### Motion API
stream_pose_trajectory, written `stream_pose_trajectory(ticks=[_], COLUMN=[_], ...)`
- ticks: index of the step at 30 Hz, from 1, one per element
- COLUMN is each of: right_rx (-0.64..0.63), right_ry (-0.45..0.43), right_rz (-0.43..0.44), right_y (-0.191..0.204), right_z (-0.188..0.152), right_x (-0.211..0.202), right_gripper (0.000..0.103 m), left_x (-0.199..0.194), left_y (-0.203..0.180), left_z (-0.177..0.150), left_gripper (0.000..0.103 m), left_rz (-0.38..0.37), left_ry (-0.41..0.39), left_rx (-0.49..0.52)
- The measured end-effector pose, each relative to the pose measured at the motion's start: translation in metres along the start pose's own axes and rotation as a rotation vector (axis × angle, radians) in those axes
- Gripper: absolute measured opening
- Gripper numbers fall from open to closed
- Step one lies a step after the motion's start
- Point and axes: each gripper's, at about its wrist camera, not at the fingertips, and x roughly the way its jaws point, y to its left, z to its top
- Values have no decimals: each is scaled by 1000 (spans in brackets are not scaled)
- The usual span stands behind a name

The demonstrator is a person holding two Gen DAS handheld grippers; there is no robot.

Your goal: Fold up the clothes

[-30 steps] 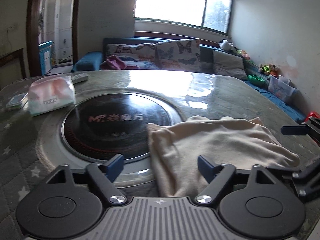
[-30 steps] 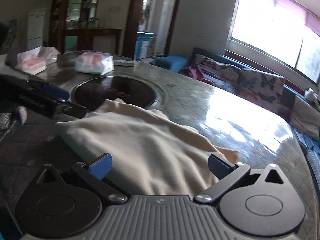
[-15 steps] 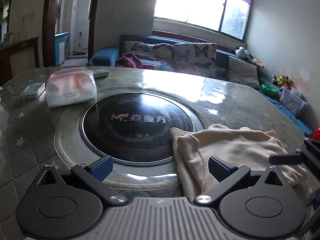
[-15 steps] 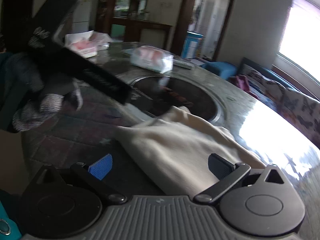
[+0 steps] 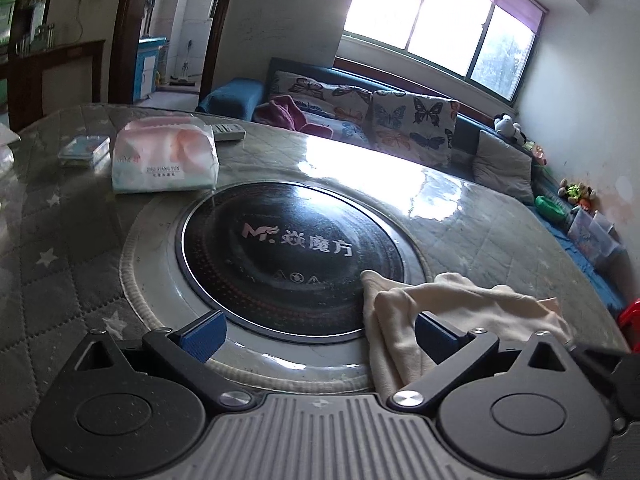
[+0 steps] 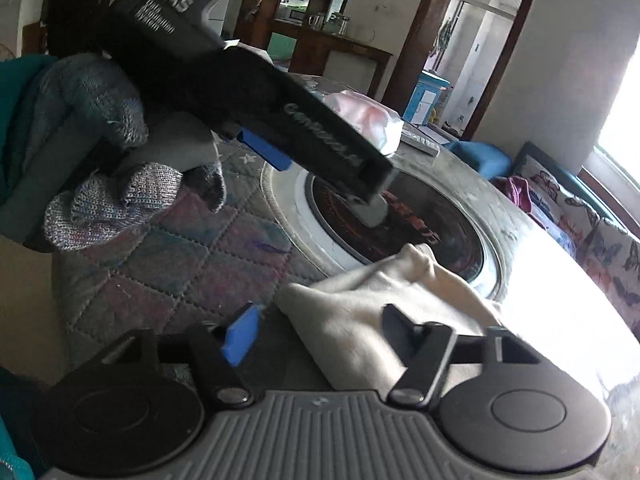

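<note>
While cloth (image 5: 460,304) overlaps hotplate (image 5: 288,256), tissue pack (image 5: 166,160) beyond.

Bright daylight pours through a wide window (image 5: 444,20) in the white wall (image 5: 580,92). Below it runs a blue sofa (image 5: 236,94) with butterfly cushions (image 5: 412,128). A dark wooden doorway (image 6: 416,32) opens beyond.

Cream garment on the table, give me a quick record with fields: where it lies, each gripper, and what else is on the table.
garment: cream garment, bunched, lying on the table with one corner over the black round cooktop
left gripper: left gripper wide open, nothing pinched; garment edge beside its right finger
right gripper: right gripper closing, garment edge between its fingers, not yet pinched
other items: tissue pack, remote
</note>
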Motion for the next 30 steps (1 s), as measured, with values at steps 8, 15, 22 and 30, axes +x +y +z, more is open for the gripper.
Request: stream_pose_trajectory(ticks=[8,15,22,30], right_rx=[-109,-16,152,202], right_ry=[31,1,-55,-80], right_rz=[-51,-43,-1,20], right_y=[17,-1,-28,-39], right_z=[2,4,5,-1], right_x=[14,9,-10,-22], right_gripper=[40,19,17,16], left_x=[4,8,22,40], left_y=[0,0,9,9], left_z=[-1,-1,-4,-9], left_gripper=[96,94,90,77], left_rz=[-67,-126,-185,-243], left_ry=[46,96,172,236], left_rx=[-100,-221,-398,-542])
